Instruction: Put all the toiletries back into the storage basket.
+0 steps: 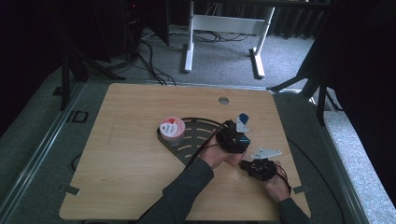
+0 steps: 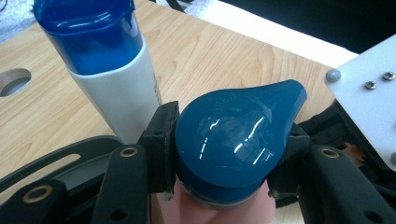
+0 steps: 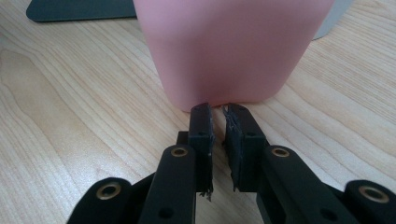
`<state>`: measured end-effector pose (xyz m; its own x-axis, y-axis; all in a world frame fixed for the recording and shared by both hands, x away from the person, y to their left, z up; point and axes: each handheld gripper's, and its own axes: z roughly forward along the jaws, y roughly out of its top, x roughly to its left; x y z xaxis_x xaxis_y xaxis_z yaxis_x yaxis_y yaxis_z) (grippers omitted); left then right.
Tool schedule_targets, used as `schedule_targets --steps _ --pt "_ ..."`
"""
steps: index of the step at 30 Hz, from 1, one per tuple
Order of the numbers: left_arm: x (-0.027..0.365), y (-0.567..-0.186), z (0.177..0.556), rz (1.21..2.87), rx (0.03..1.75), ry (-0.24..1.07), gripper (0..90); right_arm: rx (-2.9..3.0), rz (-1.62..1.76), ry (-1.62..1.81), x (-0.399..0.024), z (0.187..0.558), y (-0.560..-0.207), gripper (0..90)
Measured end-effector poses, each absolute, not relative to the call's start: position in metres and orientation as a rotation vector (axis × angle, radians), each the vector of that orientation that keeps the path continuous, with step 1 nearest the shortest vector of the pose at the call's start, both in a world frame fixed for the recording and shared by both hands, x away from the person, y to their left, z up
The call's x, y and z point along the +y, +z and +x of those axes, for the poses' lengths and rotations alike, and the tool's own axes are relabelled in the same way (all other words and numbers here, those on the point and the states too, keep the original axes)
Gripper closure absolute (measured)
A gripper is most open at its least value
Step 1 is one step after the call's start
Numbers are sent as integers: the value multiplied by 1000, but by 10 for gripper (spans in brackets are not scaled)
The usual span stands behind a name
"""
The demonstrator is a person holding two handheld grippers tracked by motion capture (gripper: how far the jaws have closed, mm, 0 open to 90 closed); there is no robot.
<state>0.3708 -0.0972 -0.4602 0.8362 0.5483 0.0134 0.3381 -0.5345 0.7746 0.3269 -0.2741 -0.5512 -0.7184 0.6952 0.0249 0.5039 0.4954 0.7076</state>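
left gripper [image 2: 224,154] fingers clamping the glossy blue teardrop-shaped cap [image 2: 236,140] from both sides | pink plastic bottle [image 3: 233,46] standing upright beneath | right gripper [image 3: 219,122] fingers nearly together, pressing its near base

Around the pink bottle's blue cap [image 2: 236,140] there is little room: the left gripper [image 2: 229,149] clamps it from both sides, the white bottle with the blue top [image 2: 109,70] stands just beside it, and the right gripper [image 3: 219,123] sits low against the pink bottle [image 3: 233,46]. The black slotted plate [image 1: 196,135] and the pink-lidded tub [image 1: 172,129] crowd the left flank, while the table [image 1: 126,177] lies bare toward its left and near edges
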Motion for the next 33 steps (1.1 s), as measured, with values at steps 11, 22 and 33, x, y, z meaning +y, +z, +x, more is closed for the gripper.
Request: schedule_targets --steps 11,22,33 --pt "-98 -458 366 2216 601 356 532 2480 1021 1044 -274 327 -551 806" --pt "-96 -458 362 2227 588 352 533 2480 1027 1044 -275 326 -551 806" --pt "-89 -456 356 2232 581 330 533 2480 1032 1047 -275 326 -551 806"
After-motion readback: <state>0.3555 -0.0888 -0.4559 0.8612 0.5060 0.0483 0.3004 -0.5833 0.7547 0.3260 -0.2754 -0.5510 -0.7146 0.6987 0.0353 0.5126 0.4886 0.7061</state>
